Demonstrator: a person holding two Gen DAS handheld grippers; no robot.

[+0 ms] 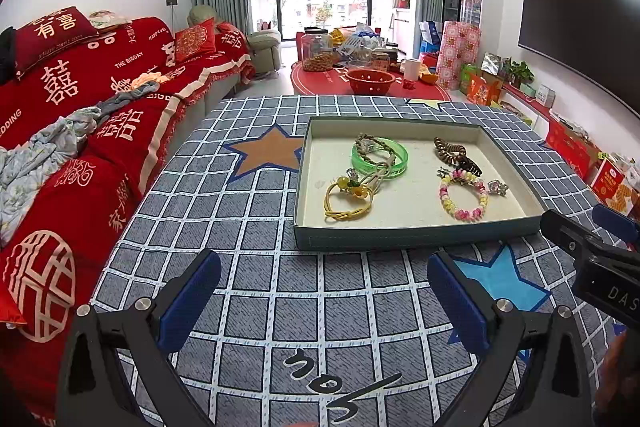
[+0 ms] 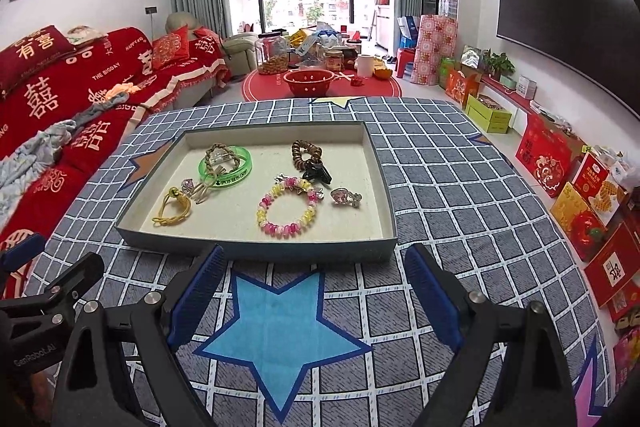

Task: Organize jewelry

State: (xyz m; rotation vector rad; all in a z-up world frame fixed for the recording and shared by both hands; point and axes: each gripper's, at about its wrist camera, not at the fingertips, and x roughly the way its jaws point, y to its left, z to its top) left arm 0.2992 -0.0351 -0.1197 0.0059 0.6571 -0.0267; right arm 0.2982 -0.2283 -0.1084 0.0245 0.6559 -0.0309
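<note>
A shallow grey-blue box tray (image 1: 400, 239) (image 2: 256, 251) sits on a checked blue cloth. In it lie a green bangle (image 1: 380, 157) (image 2: 240, 169) with a braided cord, a yellow cord with beads (image 1: 348, 201) (image 2: 172, 213), a pink and yellow bead bracelet (image 1: 464, 201) (image 2: 286, 213), a brown coil band with a black clip (image 1: 452, 149) (image 2: 308, 155) and a small silver ring piece (image 1: 496, 187) (image 2: 346, 197). My left gripper (image 1: 324, 291) is open and empty in front of the tray. My right gripper (image 2: 314, 287) is open and empty, close to the tray's near wall.
A red-covered sofa (image 1: 80, 115) (image 2: 60, 115) runs along the left of the table. Red gift boxes (image 2: 580, 195) line the floor on the right. A red basket (image 1: 370, 81) and jars stand on a red rug beyond the table. The right gripper shows at the left view's right edge (image 1: 592, 259).
</note>
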